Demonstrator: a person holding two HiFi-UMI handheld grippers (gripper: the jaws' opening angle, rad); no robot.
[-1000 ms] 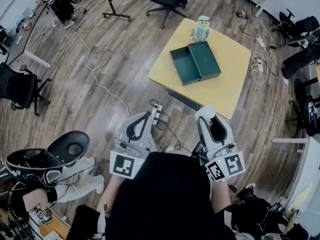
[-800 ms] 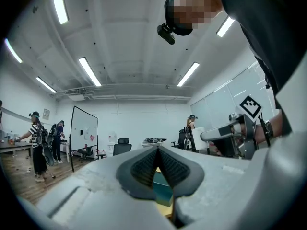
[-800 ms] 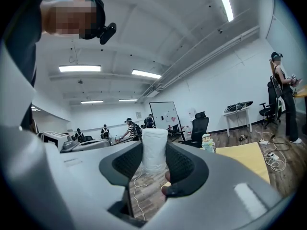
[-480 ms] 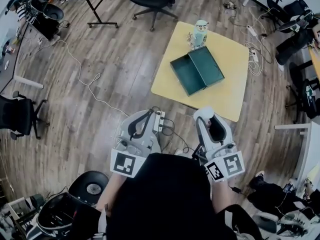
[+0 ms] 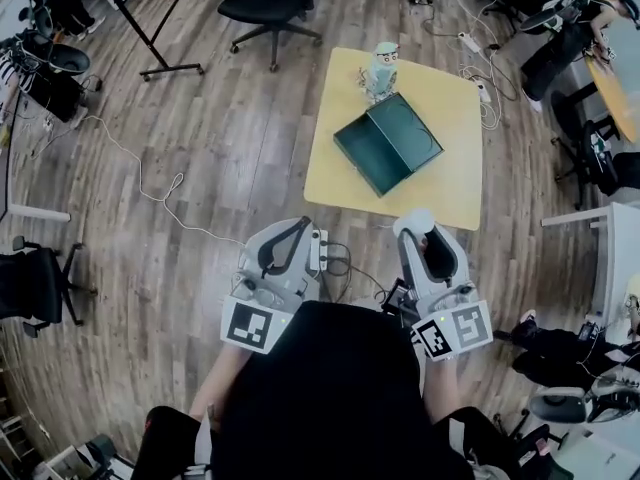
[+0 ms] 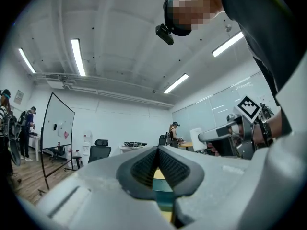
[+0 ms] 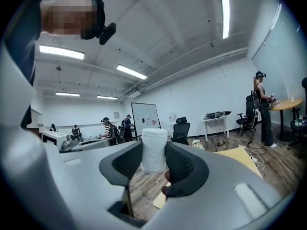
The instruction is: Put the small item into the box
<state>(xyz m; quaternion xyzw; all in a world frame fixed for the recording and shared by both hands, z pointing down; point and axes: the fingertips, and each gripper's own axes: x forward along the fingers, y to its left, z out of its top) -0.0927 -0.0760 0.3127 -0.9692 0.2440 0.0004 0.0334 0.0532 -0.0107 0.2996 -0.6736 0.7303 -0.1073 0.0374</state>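
Note:
An open dark green box (image 5: 388, 145) lies on a small yellow table (image 5: 445, 183) ahead of me, its lid folded out to the right. My right gripper (image 5: 415, 226) is shut on a small white cylinder (image 7: 154, 150), held upright between the black pads, short of the table's near edge. My left gripper (image 5: 296, 232) hangs beside it over the wooden floor, jaws shut with nothing between them (image 6: 157, 157). Both are held close to my body, well back from the box.
A small cartoon figure (image 5: 378, 70) stands at the table's far edge behind the box. A black office chair (image 5: 268, 0) stands beyond the table, cables (image 5: 150, 203) trail over the floor at left, and more chairs and desks crowd the right side.
The view has shifted forward: the table and box now sit nearer the middle of the head view. Both grippers keep their poses, the right still holding the white cylinder.

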